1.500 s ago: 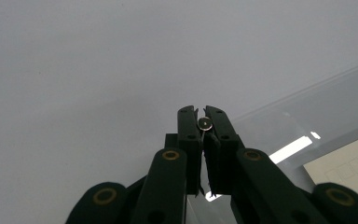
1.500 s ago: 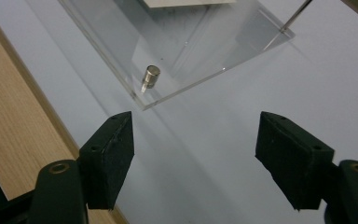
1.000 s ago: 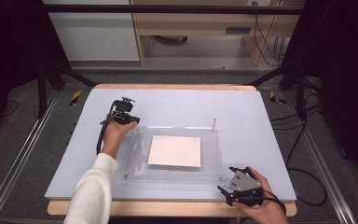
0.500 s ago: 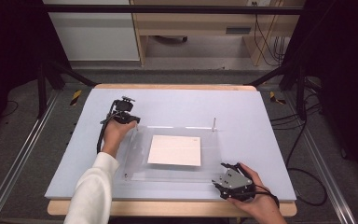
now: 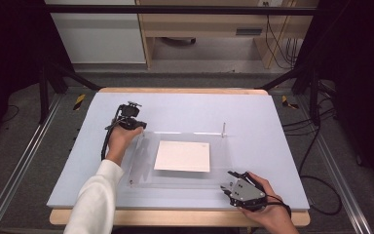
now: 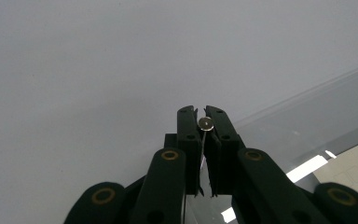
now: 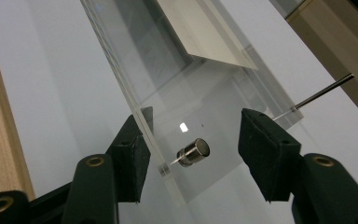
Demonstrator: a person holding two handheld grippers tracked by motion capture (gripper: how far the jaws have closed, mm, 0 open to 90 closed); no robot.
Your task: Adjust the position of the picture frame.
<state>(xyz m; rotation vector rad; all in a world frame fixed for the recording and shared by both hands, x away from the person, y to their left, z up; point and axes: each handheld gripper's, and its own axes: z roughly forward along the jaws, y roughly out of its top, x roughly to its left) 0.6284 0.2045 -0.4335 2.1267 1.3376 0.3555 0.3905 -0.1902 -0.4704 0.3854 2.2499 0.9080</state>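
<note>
The right gripper (image 5: 230,186) has slid left along the table (image 5: 272,126) to the clear acrylic plate's (image 5: 185,180) near corner, fingers apart around a small metal pin (image 7: 193,152). Farther off, the left gripper's (image 6: 201,122) fingers are clamped on another pin (image 6: 206,123). White paper (image 5: 182,156) lies under the plate.

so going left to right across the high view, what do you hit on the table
left claw → paper → upright pin → right claw
</note>
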